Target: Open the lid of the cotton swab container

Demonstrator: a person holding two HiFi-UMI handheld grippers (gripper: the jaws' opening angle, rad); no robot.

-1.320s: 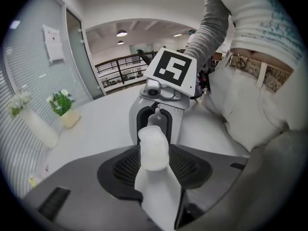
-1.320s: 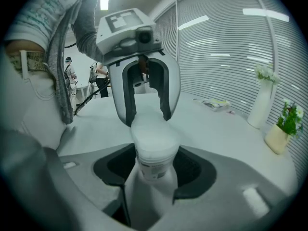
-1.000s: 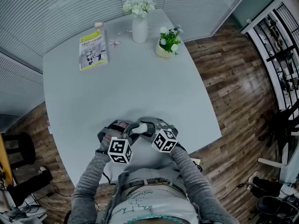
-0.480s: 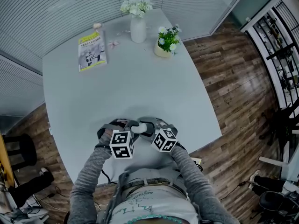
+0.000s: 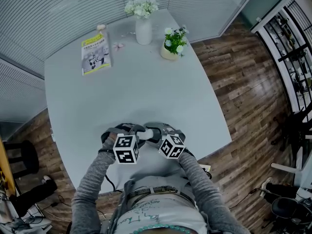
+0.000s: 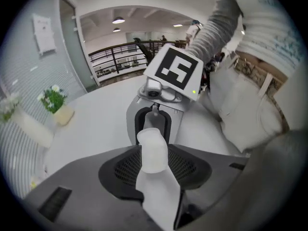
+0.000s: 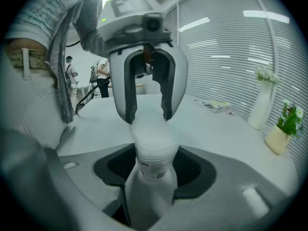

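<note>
In the head view the 2 grippers meet at the lower middle of the frame, over the near edge of the pale grey table. The white cotton swab container lies about level between them.

The right gripper holds the body of the container. In the right gripper view its 2 jaws stand wide and press on both sides of the labelled body. The lid points away from this gripper and sits on the container, between the fingertips of the left gripper, which comes from the opposite side. The jaws of the left gripper have just been closing, and their tips touch the lid on both sides.

Each gripper carries a cube with black and white square markers. The grey sleeves of the person come in from the bottom of the frame.

At the upper part of the table, well apart from the grippers, stands a white vase with white flowers. Near it, to the right, is a small pot with a green plant. A booklet with a yellow-green cover lies at the upper left. The brown wooden floor fills the right side of the frame.
</note>
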